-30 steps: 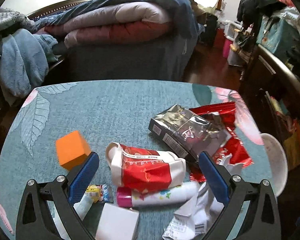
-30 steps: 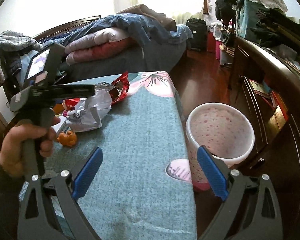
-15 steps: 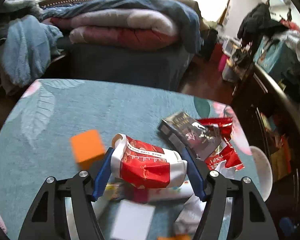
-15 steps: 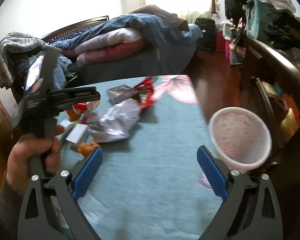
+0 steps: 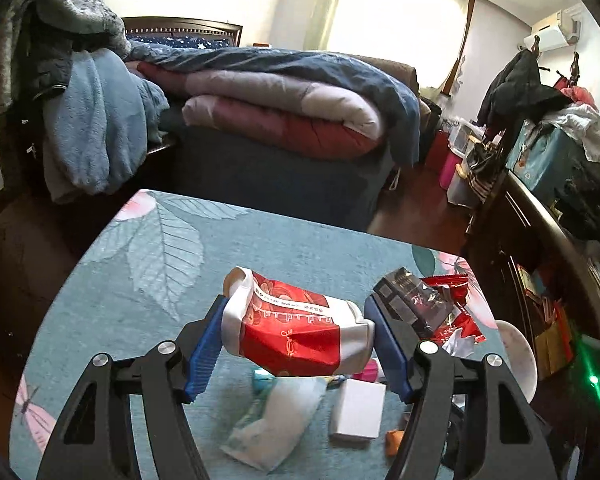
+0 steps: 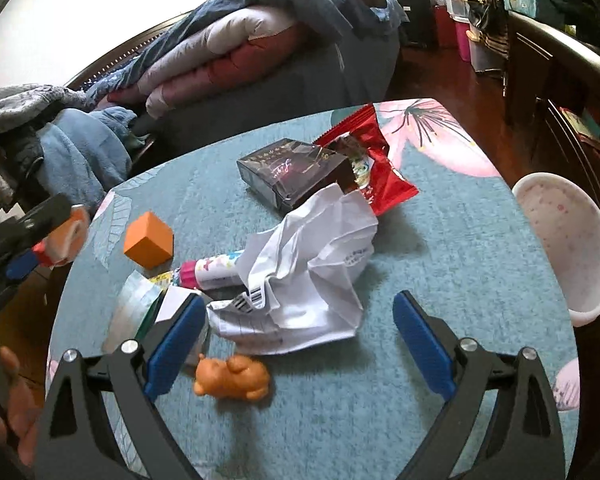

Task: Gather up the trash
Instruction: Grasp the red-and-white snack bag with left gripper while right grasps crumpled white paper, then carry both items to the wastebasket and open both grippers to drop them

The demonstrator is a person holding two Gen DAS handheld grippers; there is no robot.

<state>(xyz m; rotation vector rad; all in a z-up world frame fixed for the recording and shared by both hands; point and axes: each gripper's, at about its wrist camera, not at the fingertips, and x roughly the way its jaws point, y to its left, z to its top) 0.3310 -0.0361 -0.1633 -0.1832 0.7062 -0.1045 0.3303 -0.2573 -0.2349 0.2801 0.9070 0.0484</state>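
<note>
- Left gripper (image 5: 298, 338) clamped on the red-and-white bag (image 5: 296, 332), lifted clear of the table (image 5: 100, 280); prob. so it can go to the bin (image 6: 568, 236) w/o dragging the other litter.
- Right gripper (image 6: 296, 344) fingers wide apart, holding nothing, low over the crumpled paper (image 6: 308, 276), likely the next pick.
- Bin off the table edge at 3 o'clock in right view.
- In the way: toy bear (image 6: 234, 378) by the left finger; orange block (image 6: 150, 238) at 10, dark box (image 6: 296, 170) and red wrapper (image 6: 376, 168) at 12.
</note>
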